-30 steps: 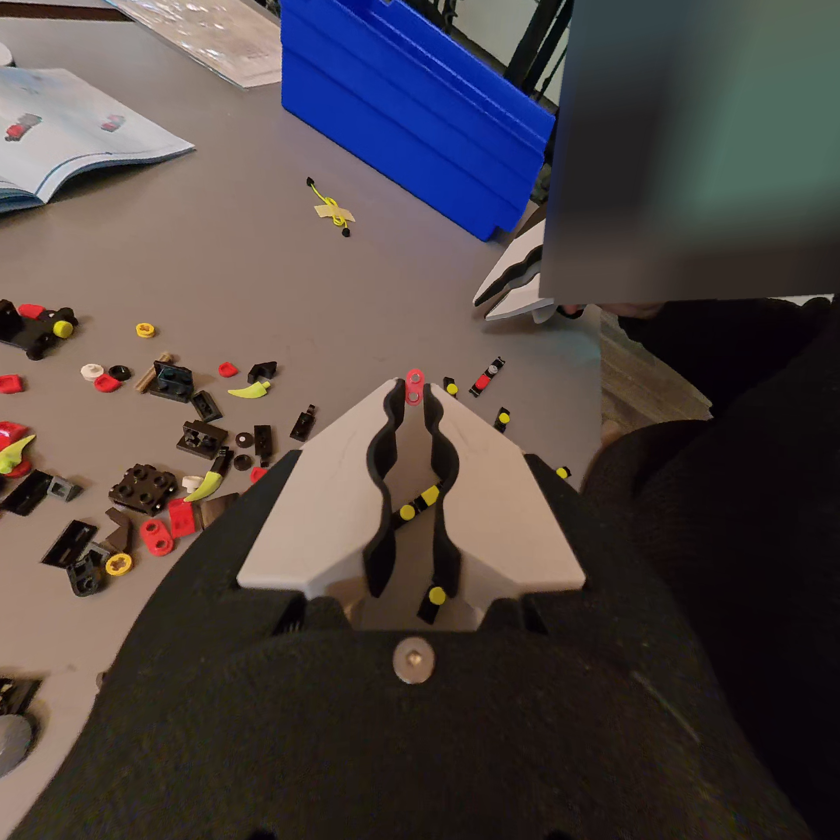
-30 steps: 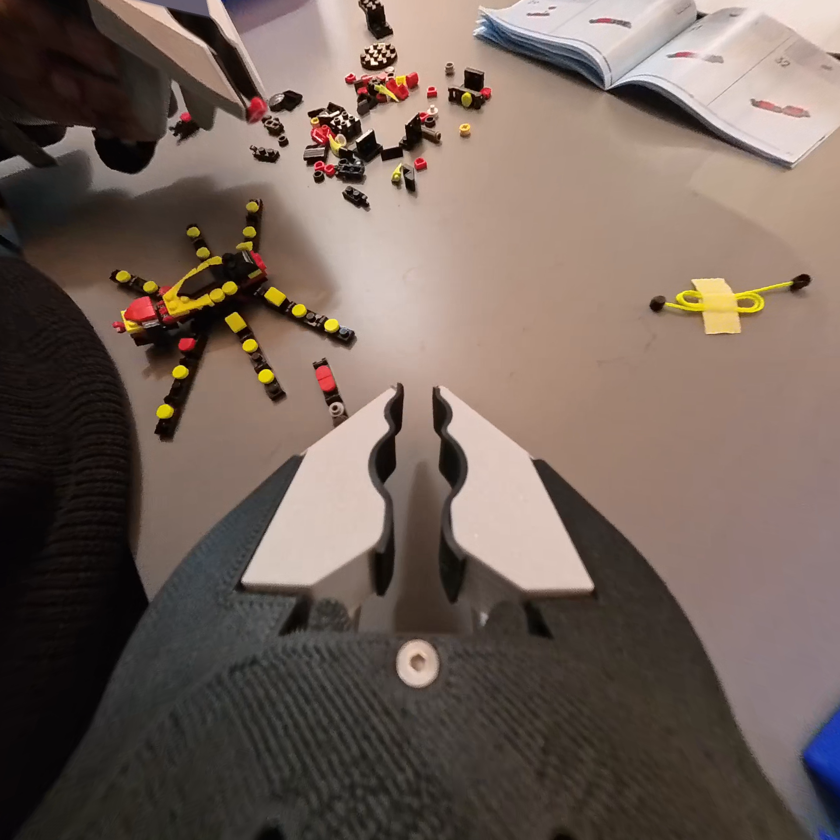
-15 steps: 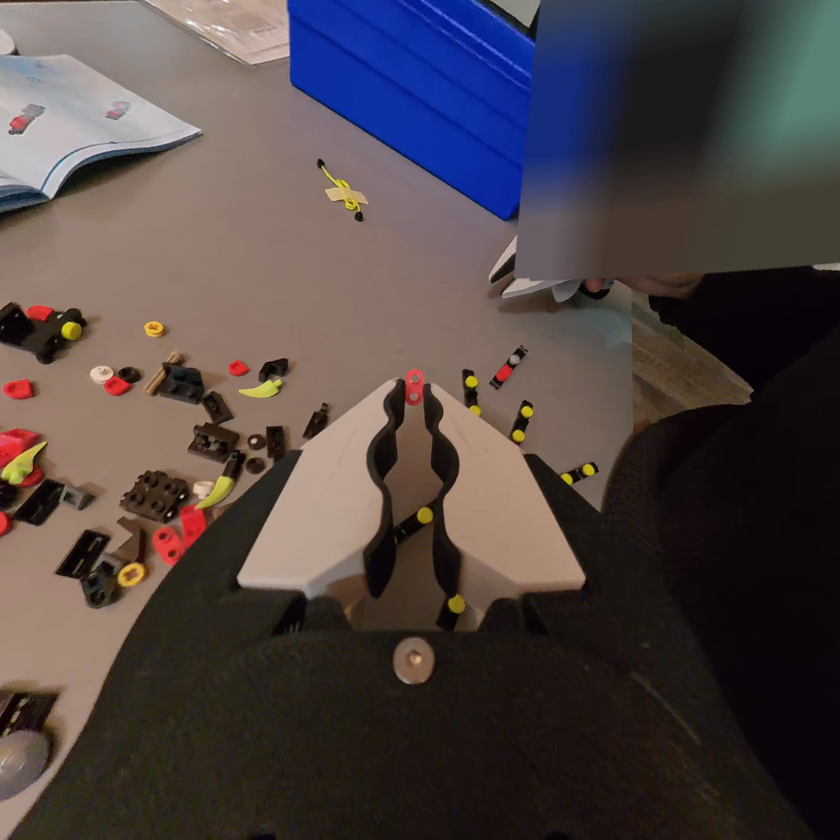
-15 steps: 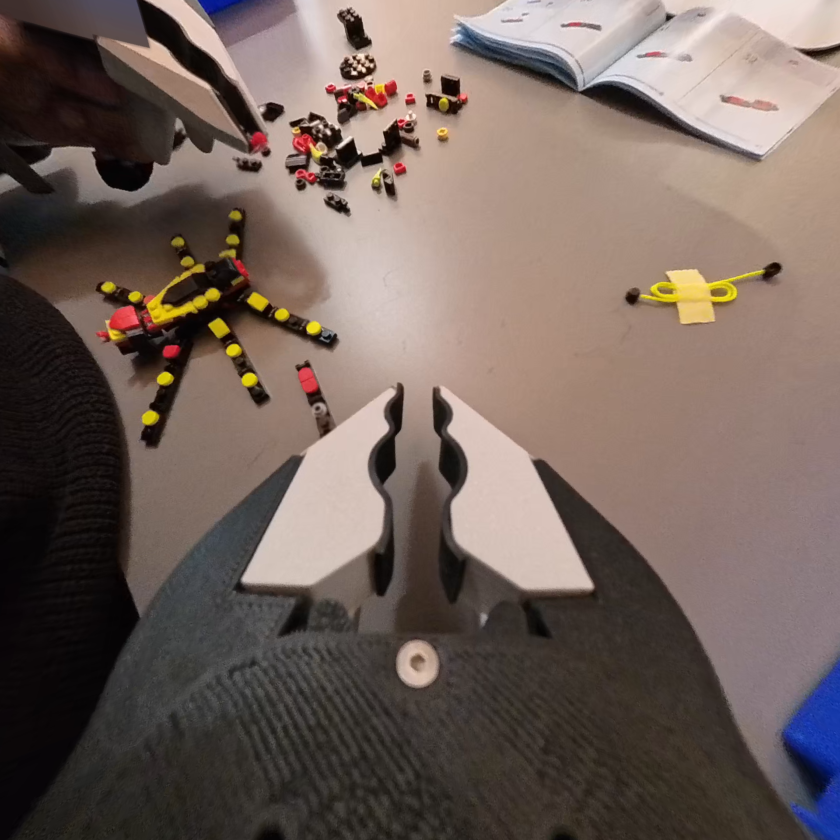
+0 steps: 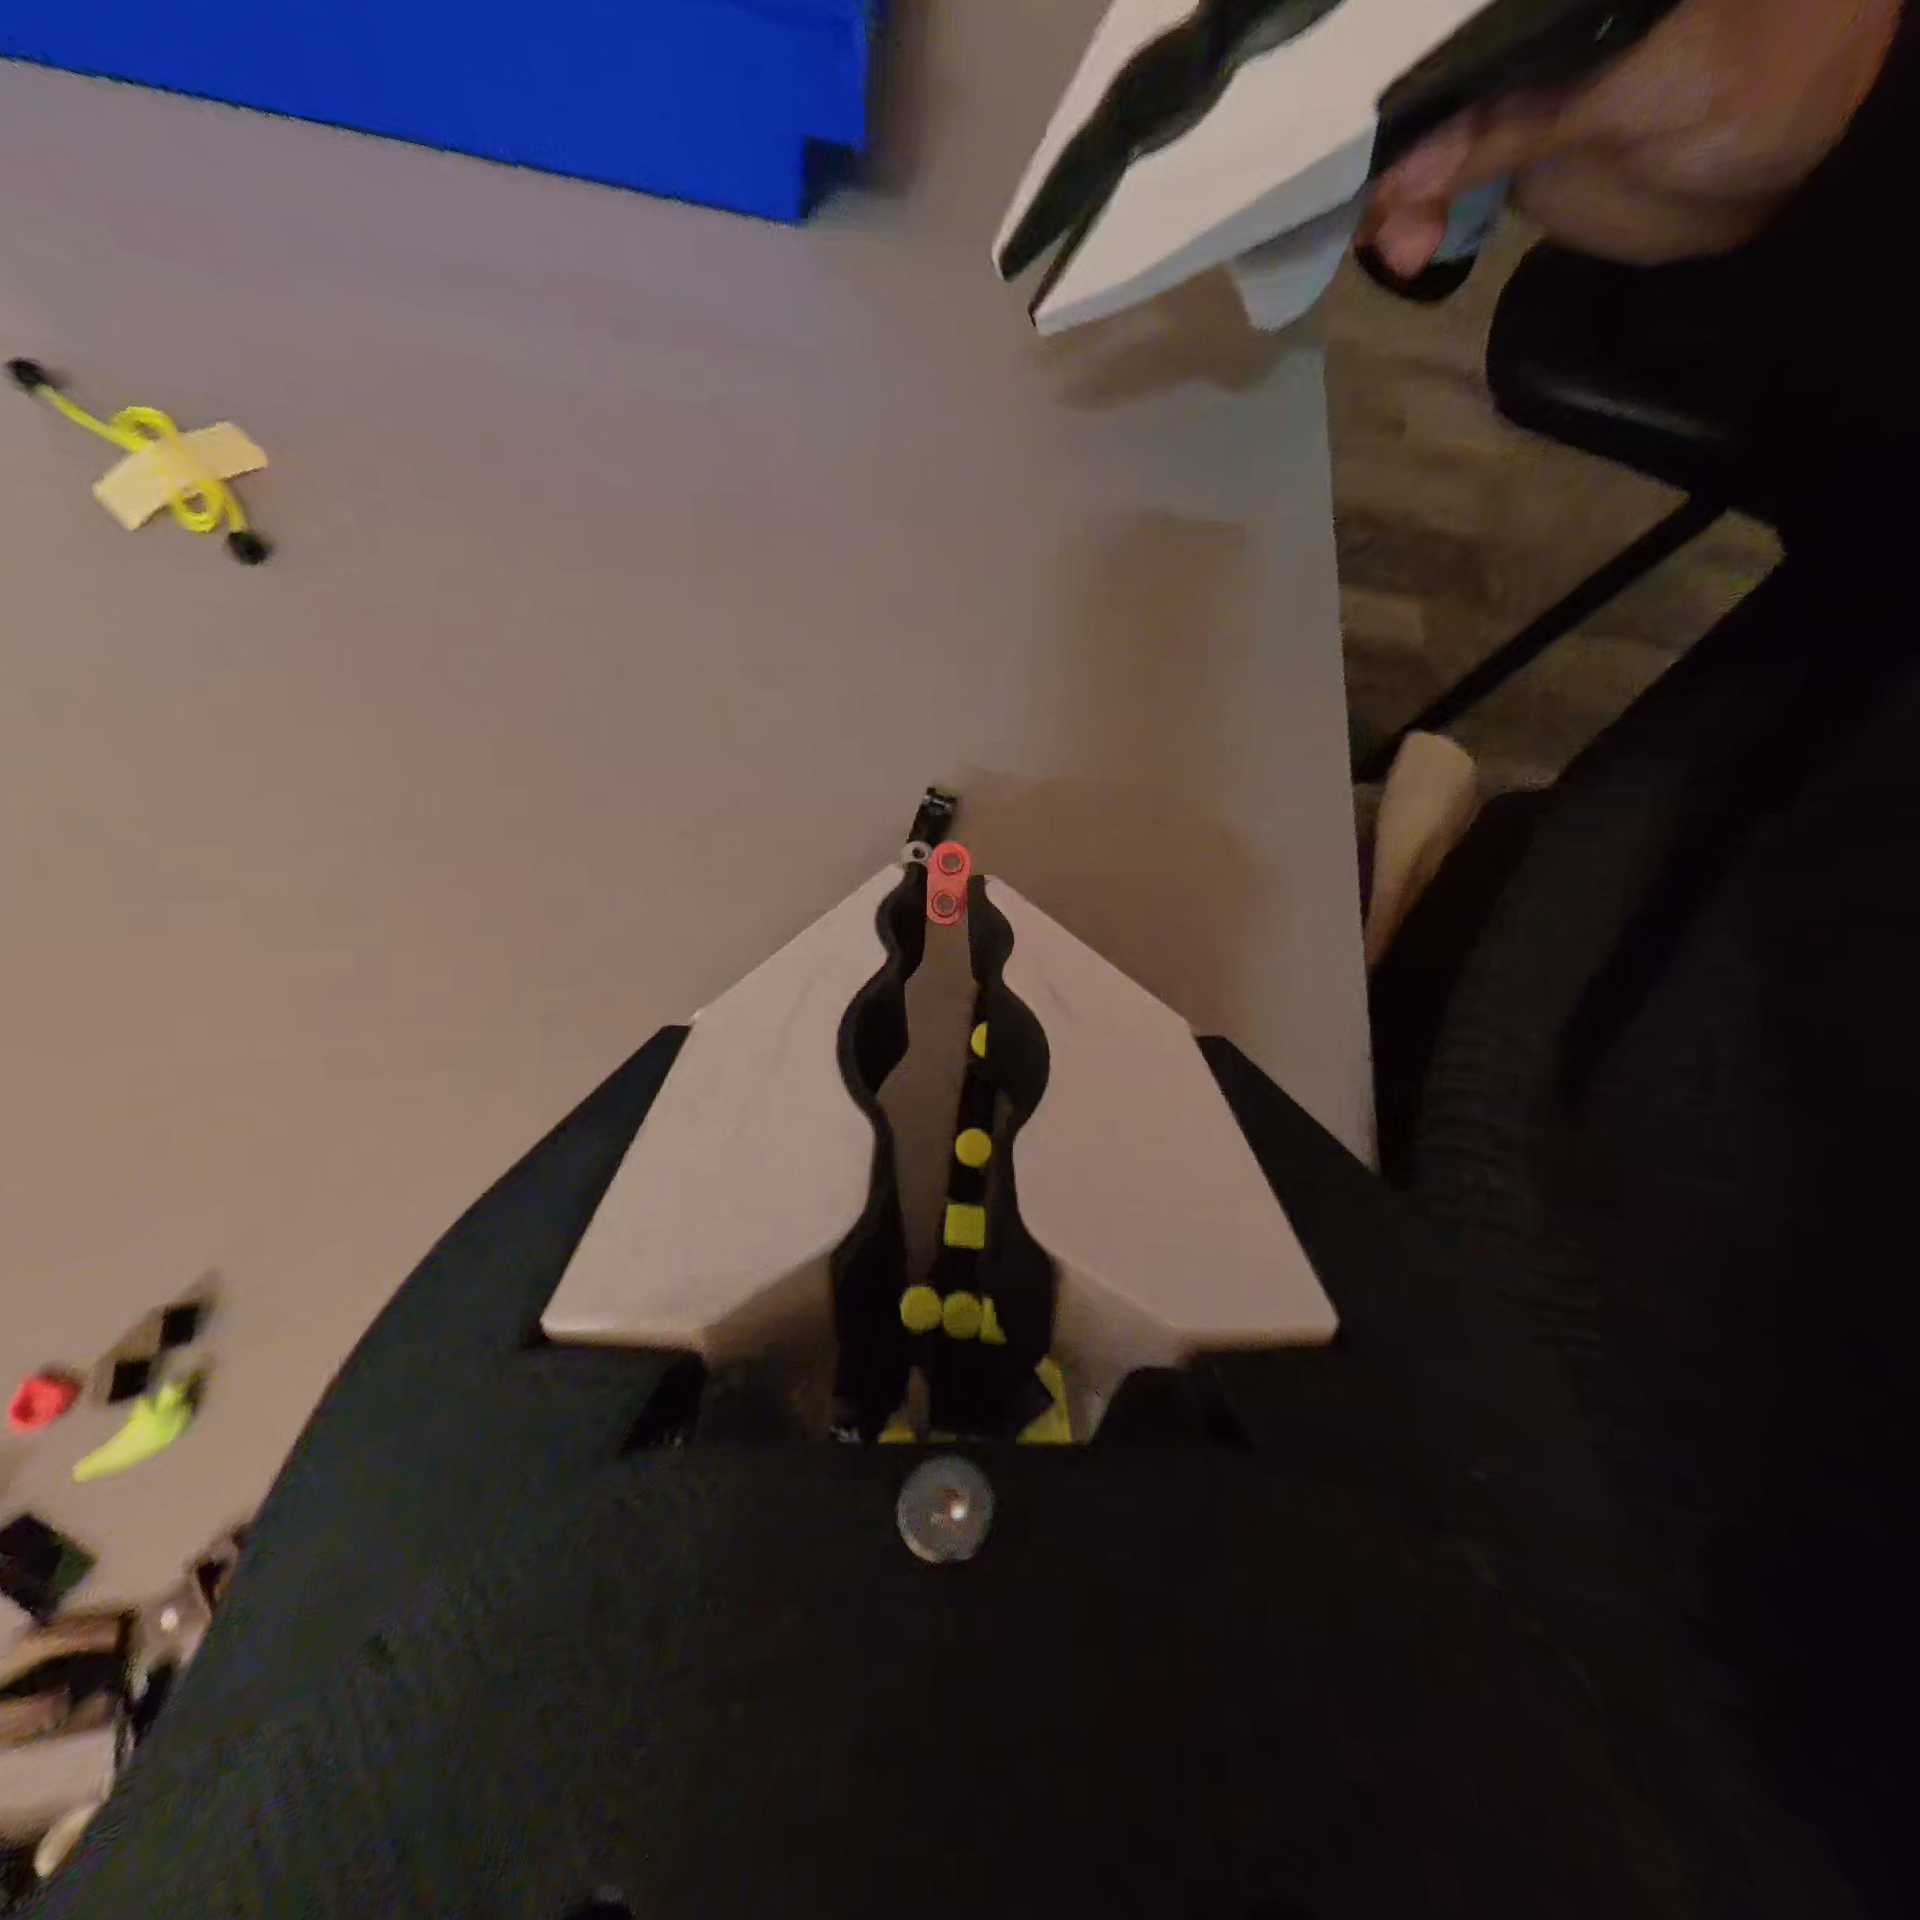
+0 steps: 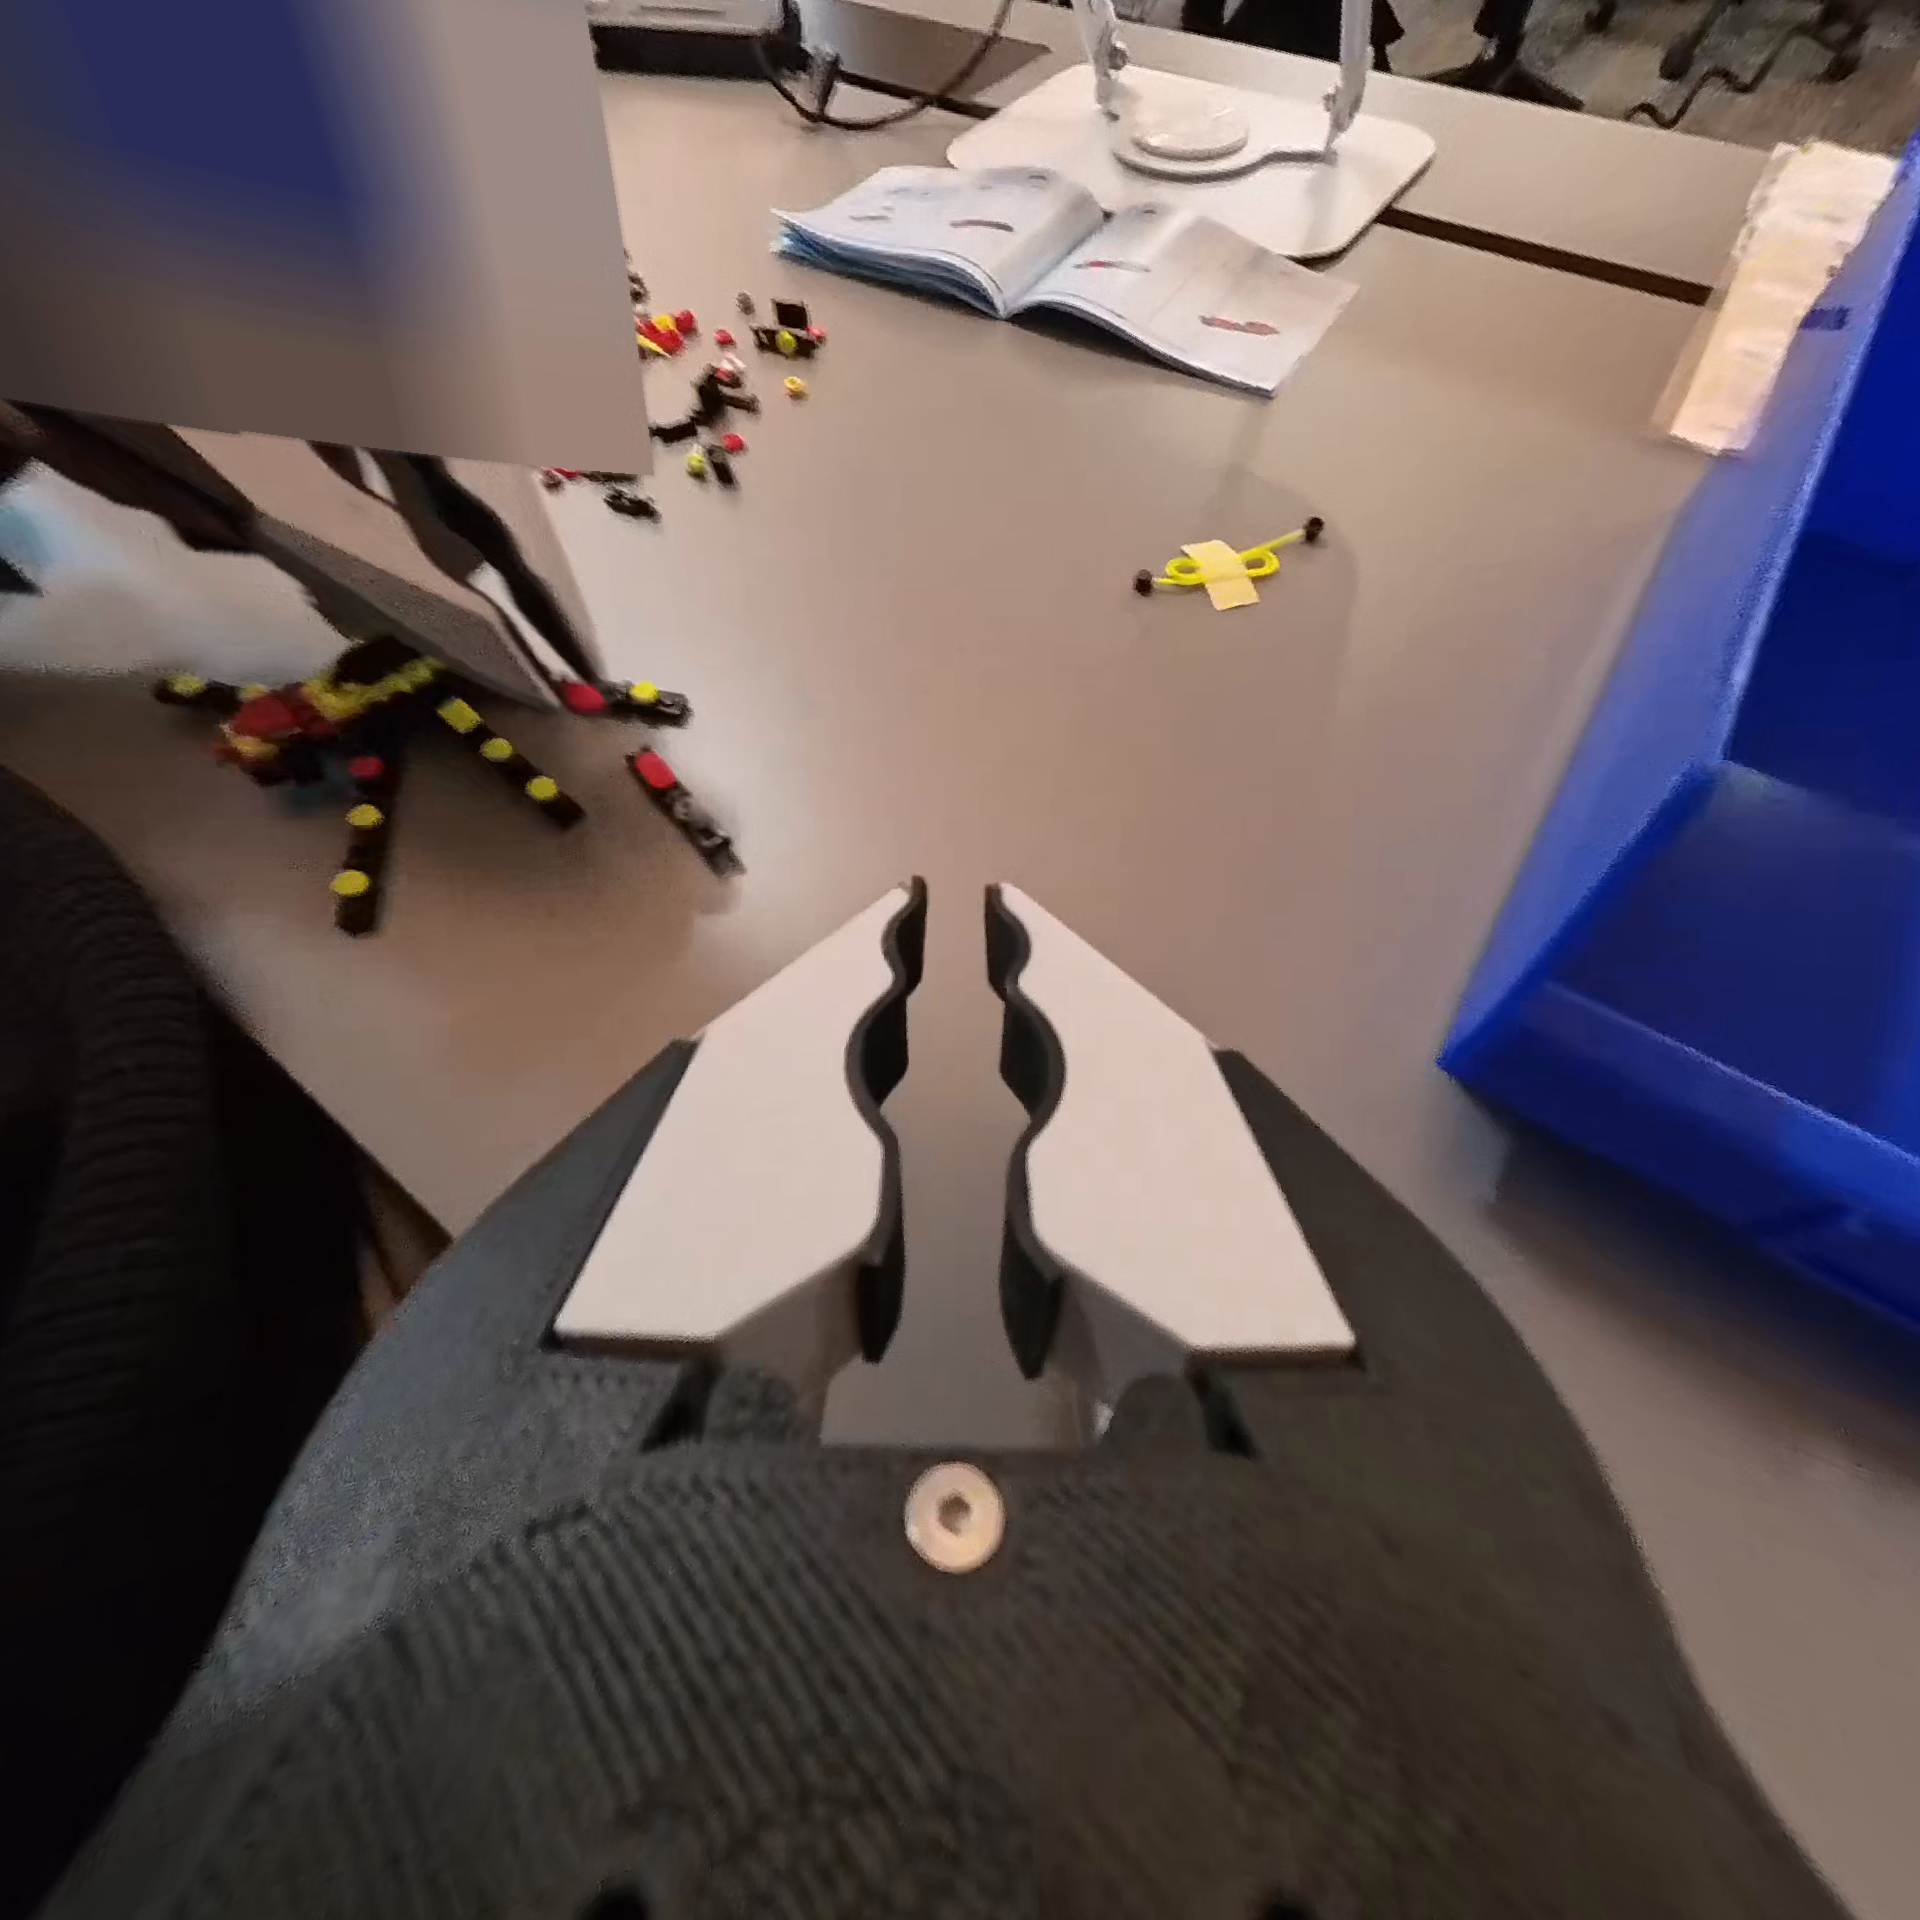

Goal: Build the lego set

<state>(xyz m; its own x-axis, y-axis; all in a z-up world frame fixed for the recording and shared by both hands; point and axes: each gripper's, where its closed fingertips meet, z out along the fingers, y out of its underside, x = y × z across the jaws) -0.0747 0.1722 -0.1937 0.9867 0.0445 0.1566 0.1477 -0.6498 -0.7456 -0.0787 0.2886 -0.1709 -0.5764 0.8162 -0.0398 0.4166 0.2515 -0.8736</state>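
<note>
My left gripper (image 5: 948, 883) is shut on a small red two-hole lego piece (image 5: 948, 881). It hangs right over a leg of the black spider model with yellow studs (image 5: 971, 1148), seen through the gap between the fingers. In the right wrist view the left gripper (image 6: 566, 691) holds the red piece (image 6: 582, 696) at the right side of the spider model (image 6: 312, 727); whether they touch I cannot tell. My right gripper (image 6: 954, 894) is slightly open and empty above the table, right of the model. It also shows in the left wrist view (image 5: 1039, 281).
A short black strip with a red stud (image 6: 681, 795) lies right of the model. Loose pieces (image 6: 727, 364) and an open booklet (image 6: 1060, 270) lie farther back. A taped yellow cord (image 6: 1226, 566) lies mid-table. A blue bin (image 6: 1714, 831) stands at right. The table edge (image 5: 1340, 727) is near. About 12 centimetres separates my left fingertips from my right.
My left gripper has moved down and in over the spider model, still holding the red piece. My right gripper has lifted and turned right, towards the blue bin, still empty.
</note>
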